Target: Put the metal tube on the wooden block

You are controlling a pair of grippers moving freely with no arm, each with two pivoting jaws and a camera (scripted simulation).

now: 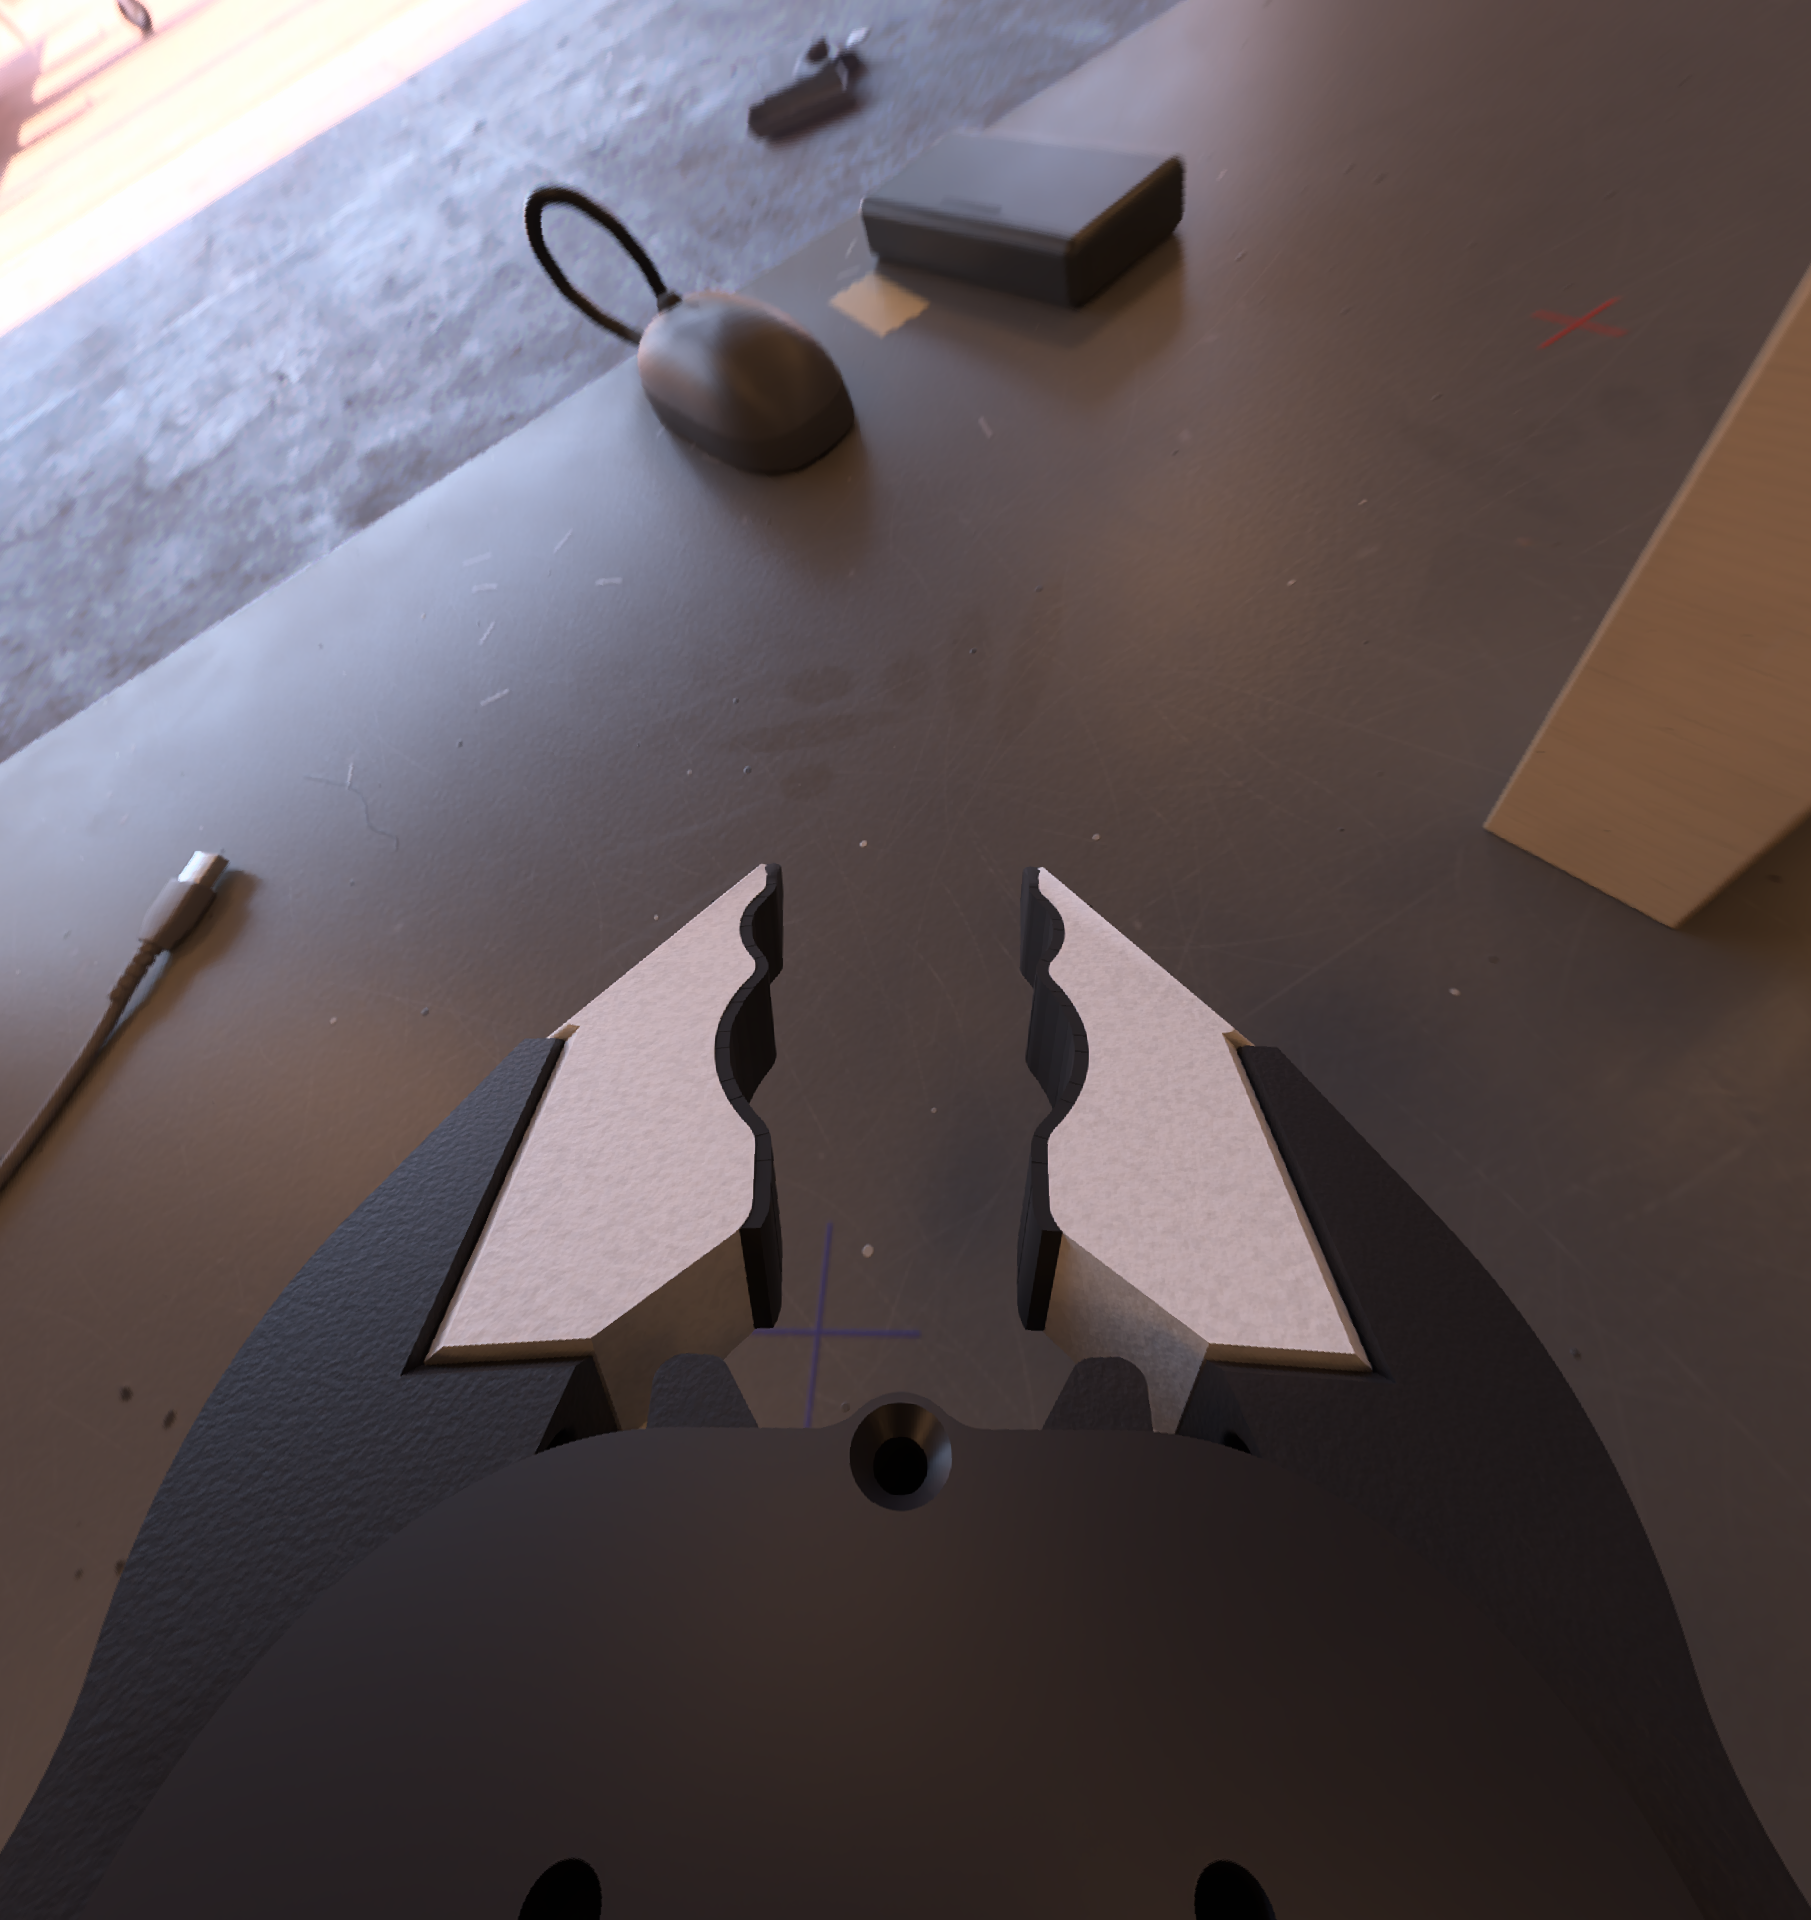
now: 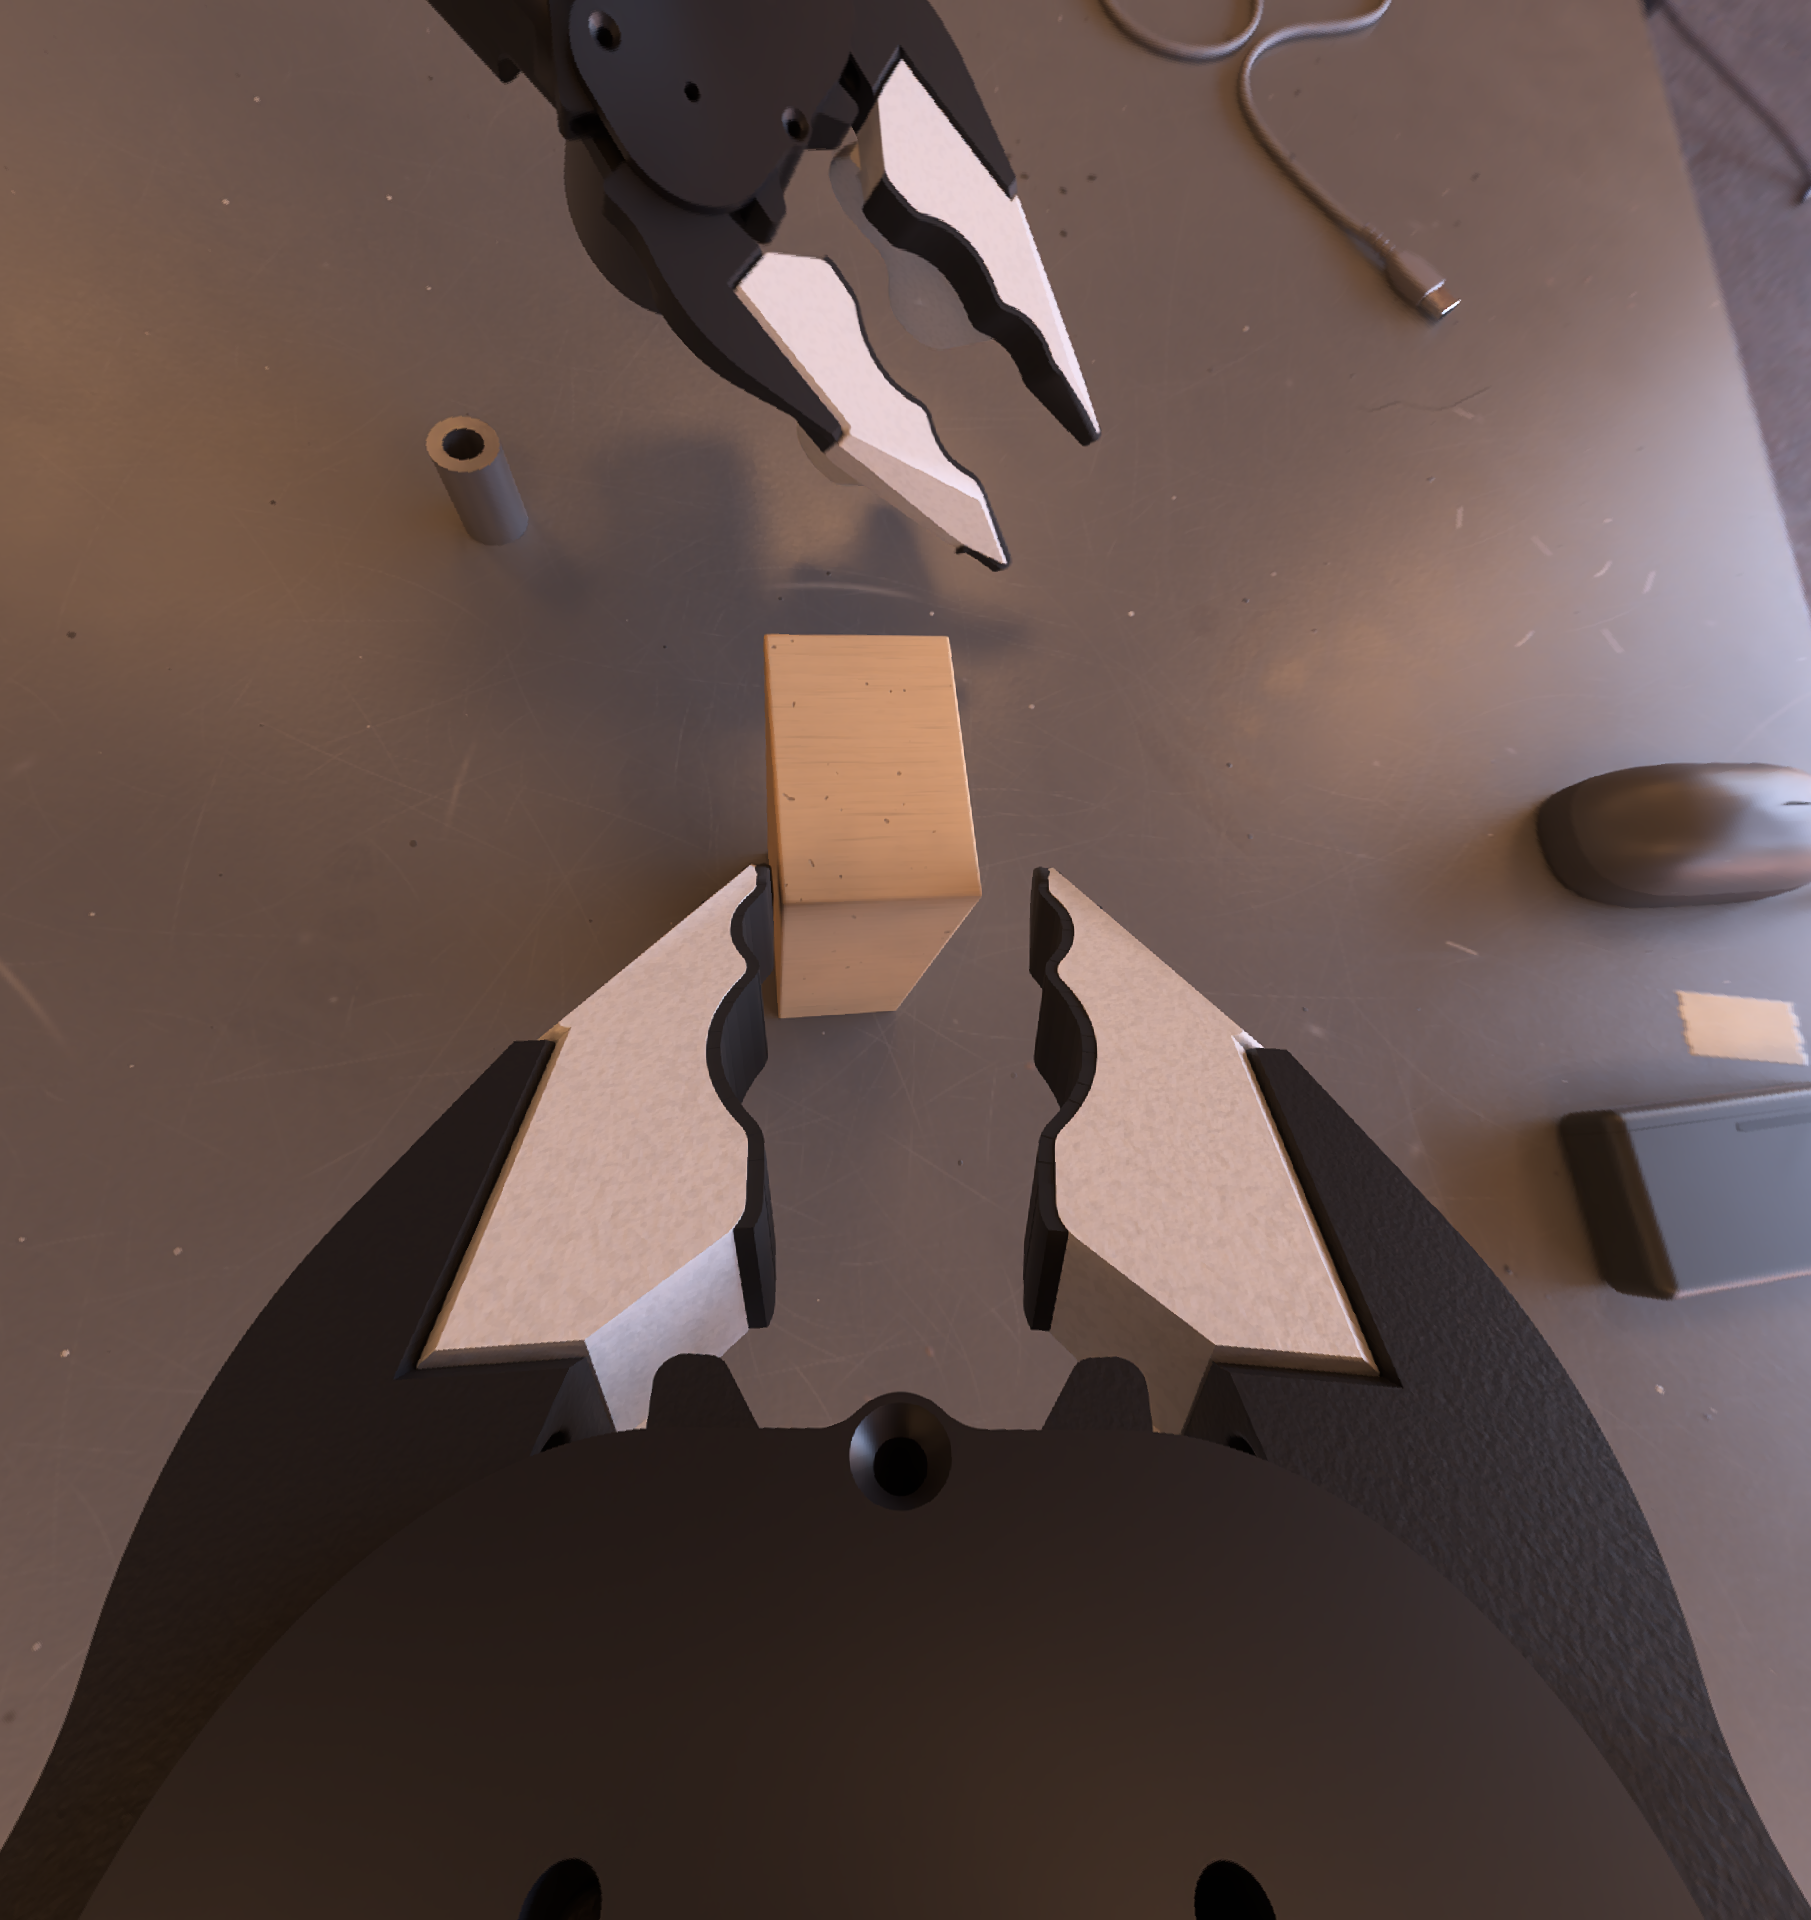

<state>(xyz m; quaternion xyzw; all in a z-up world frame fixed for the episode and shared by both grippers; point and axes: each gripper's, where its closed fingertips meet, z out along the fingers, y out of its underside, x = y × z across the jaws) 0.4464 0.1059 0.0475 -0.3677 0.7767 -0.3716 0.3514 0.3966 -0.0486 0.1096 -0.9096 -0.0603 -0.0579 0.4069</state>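
Right claw (image 2: 901, 883): your jaws stand apart and hold nothing, poised above the tabletop (image 2: 257, 935) just short of the block.
Block (image 2: 865, 790): pale wood, lying flat between the two claws; its top face looks broad enough to seat the tube.
Left claw (image 2: 1026, 488): also spread and empty — it hangs beyond the block, tips angled down.
Tube (image 2: 480, 478): upright on the tabletop, well left of the block, touched by nothing.
Handling: likely stiff, smooth and slippery — take it across mid-height, in a pad notch, and keep it upright.
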